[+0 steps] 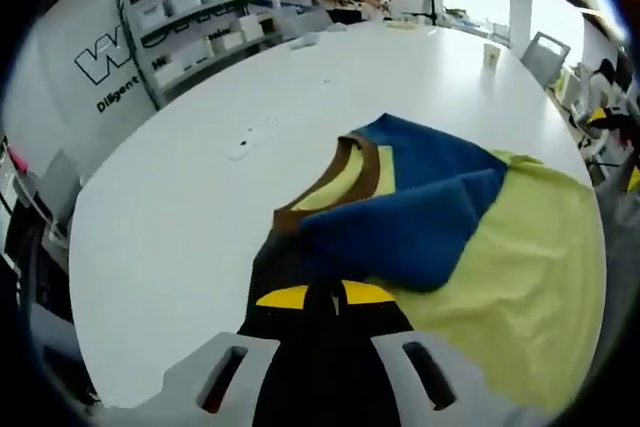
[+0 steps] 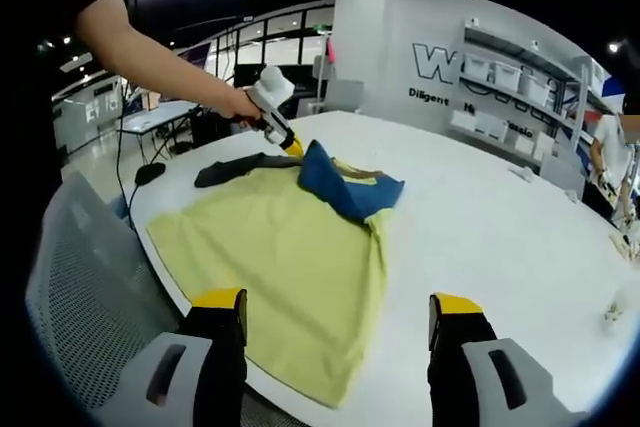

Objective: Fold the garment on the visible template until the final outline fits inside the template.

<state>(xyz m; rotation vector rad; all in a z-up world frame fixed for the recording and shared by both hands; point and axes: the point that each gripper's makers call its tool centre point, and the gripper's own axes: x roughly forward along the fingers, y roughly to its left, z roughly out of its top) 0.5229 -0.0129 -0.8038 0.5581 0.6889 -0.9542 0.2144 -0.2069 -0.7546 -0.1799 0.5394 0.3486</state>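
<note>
Yellow-green T-shirt with blue sleeve and brown collar (image 1: 470,237) is seen lower right of centre in the left gripper view, spread on the white round table (image 1: 180,197); in the right gripper view it lies centre-left, hem toward the camera, near the table's edge. Blue sleeve panel (image 1: 420,207) is already turned over onto the yellow body. Dark grey sleeve (image 2: 232,169) sticks out at upper left of the shirt in the right gripper view.

Left gripper (image 1: 322,299) has its yellow-tipped jaws drawn together on dark fabric of that sleeve area at bottom centre of its own view; it is also seen upper centre in the right gripper view, held by a person's hand (image 2: 235,104). Right gripper (image 2: 340,312) hangs above the hem with jaws wide apart, nothing between them.

No template outline can be made out on the table.

Step judged: first sleeve fold, early in task. Next move likely calls for the dark sleeve to be carried over the body, then the hem side to be pinched and folded inward.

Shelving with white bins (image 1: 200,17) stands upper left; a grey mesh chair (image 2: 90,287) lower left.
</note>
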